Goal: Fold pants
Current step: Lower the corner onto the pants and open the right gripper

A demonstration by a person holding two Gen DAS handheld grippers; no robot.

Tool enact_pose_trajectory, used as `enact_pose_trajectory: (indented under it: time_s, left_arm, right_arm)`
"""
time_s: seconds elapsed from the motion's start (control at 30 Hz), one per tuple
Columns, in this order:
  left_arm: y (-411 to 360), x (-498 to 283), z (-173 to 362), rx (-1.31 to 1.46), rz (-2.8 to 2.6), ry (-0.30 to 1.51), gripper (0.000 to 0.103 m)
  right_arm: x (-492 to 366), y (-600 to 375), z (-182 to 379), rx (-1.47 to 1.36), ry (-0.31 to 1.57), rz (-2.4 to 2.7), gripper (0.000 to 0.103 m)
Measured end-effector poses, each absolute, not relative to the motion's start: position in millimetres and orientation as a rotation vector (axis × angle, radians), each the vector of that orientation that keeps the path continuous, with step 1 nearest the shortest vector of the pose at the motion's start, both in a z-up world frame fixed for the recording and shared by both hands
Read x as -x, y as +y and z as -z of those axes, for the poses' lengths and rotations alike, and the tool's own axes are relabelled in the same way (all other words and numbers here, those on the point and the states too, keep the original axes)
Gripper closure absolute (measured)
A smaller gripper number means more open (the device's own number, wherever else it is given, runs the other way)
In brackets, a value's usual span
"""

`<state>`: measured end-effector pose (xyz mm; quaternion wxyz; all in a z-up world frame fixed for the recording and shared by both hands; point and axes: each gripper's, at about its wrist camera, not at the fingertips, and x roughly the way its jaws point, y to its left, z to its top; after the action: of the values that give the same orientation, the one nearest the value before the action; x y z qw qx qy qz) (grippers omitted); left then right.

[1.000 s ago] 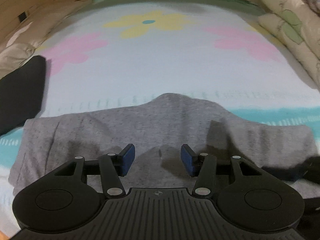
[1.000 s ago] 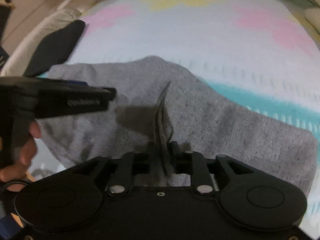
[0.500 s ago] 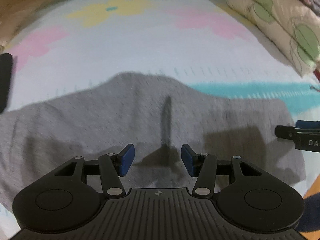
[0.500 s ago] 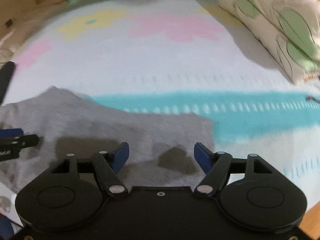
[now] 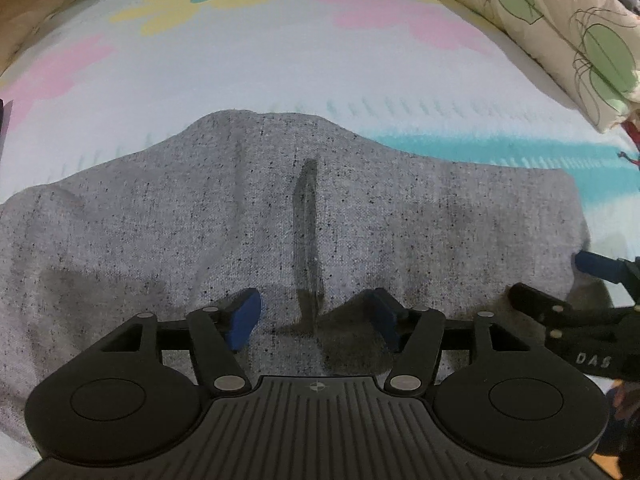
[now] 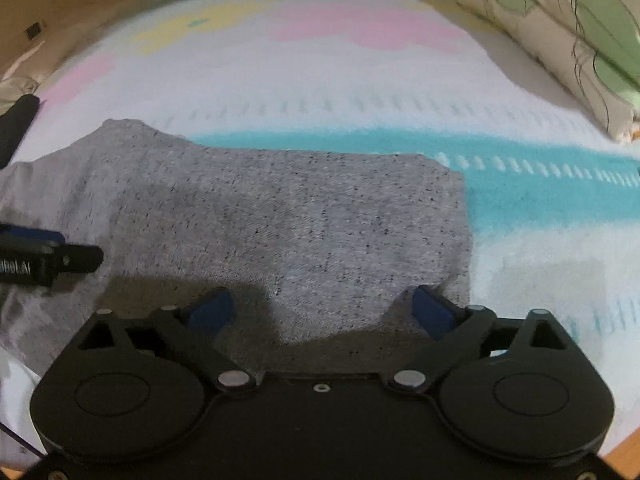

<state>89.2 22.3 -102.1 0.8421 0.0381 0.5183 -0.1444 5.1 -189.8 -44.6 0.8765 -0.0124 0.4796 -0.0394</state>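
Observation:
The grey speckled pants (image 5: 248,216) lie folded flat on the flowered bedspread (image 5: 280,60). A dark drawstring (image 5: 306,240) lies along their middle. My left gripper (image 5: 316,316) is open and empty, low over the pants near the drawstring's near end. My right gripper (image 6: 320,312) is open and empty over the right end of the pants (image 6: 280,220). It also shows at the right edge of the left wrist view (image 5: 592,284). The left gripper's tip (image 6: 52,260) shows at the left of the right wrist view.
Leaf-patterned pillows (image 5: 560,28) are stacked at the far right of the bed. A black garment (image 6: 16,124) lies at the left edge. A teal band of the bedspread (image 6: 520,184) runs past the right end of the pants. A wooden bed frame curves along the back.
The right gripper let go of the drawstring, opened and moved to the right end of the pants. The left gripper swung right toward the drawstring, which now lies flat.

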Motion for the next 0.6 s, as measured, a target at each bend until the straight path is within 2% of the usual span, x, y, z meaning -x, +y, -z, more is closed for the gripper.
enact_pose_trajectory:
  time_s: [0.13,0.33,0.5,0.6]
  left_arm:
    - [29,-86,106,-0.064,0.314,1.078,0.043]
    - [35,-73,111,-0.054,0.323,1.04,0.039]
    - [39,-83,116,-0.001,0.353,1.062,0.021]
    - [37,-89,119,0.019,0.369,1.059,0.014]
  right_arm:
    - [9,-183,51,0.053,0.918,0.094,0.001]
    - [8,-181,48,0.057,0.922,0.083,0.001]
    - [6,-179,49,0.059,0.926,0.091,0.001]
    - [5,-179,49,0.053,0.931,0.088,0.001]
